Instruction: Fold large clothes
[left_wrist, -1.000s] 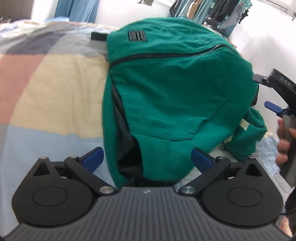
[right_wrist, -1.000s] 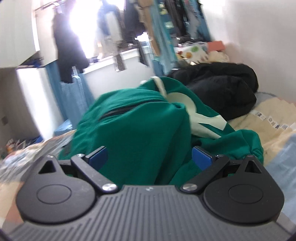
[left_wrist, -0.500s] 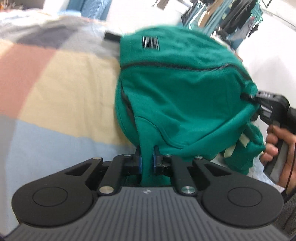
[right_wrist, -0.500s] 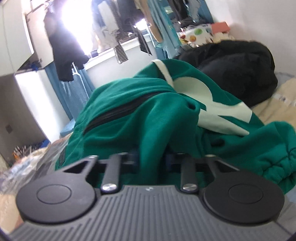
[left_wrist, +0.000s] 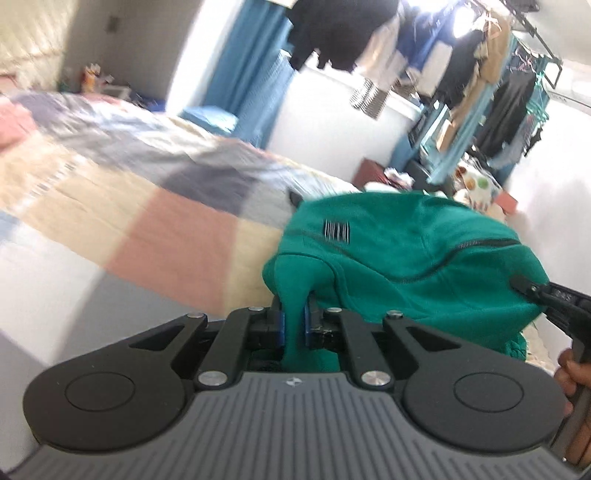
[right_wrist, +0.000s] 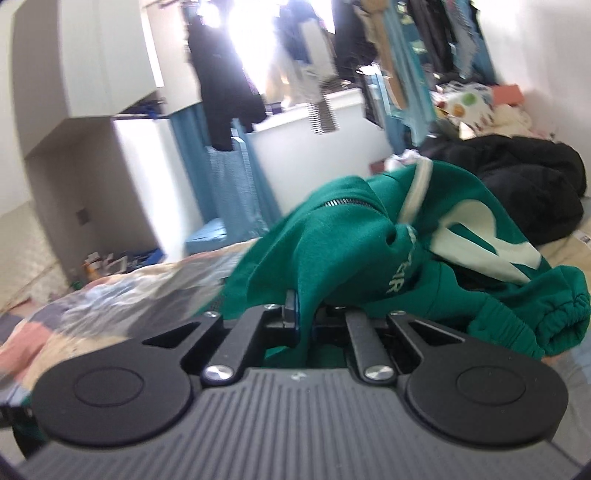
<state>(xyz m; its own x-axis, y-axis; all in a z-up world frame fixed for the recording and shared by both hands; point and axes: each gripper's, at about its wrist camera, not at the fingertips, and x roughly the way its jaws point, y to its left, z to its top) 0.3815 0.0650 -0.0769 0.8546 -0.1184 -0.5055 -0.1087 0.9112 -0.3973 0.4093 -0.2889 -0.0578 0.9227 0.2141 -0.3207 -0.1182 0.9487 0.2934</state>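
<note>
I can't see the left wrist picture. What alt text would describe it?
The left gripper is shut on a fold of a green zip-up jacket, bunched above a pastel checked bedspread. At the right edge, the right gripper grips the jacket's other end. Clothes hang on a rail behind.

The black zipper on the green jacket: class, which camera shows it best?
The left wrist view: the zipper runs long across the green jacket. The right wrist view shows only a short silvery stretch near the top fold.
</note>
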